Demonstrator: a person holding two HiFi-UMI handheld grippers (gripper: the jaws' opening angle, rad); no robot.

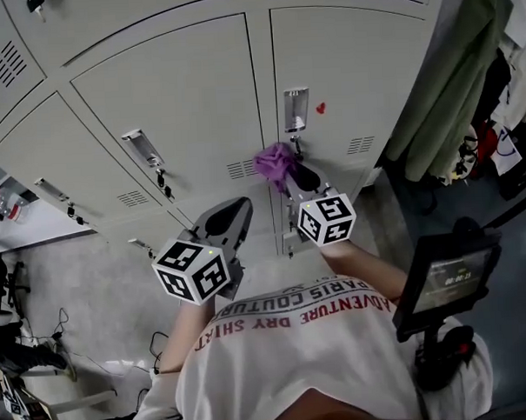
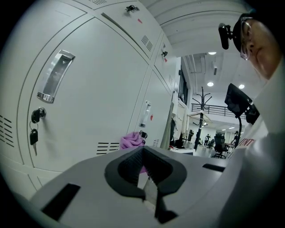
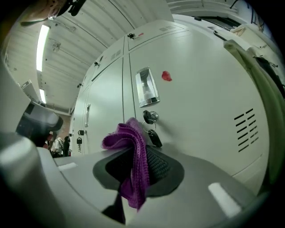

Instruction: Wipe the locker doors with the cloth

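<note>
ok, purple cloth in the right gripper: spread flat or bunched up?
Bunched up. The purple cloth is crumpled in folds, pinched between the jaws of the right gripper, a lump sticking out ahead.

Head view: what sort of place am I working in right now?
Probably a staff locker area beside an open office: a bank of grey metal lockers with keys in the locks, jackets hanging at the right, and desk chairs in the room beyond.

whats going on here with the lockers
A person faces the locker doors with tongs in each hand. The right tongs pinch a purple cloth, held close to one door just by its lock. The left tongs are shut and empty.
</note>
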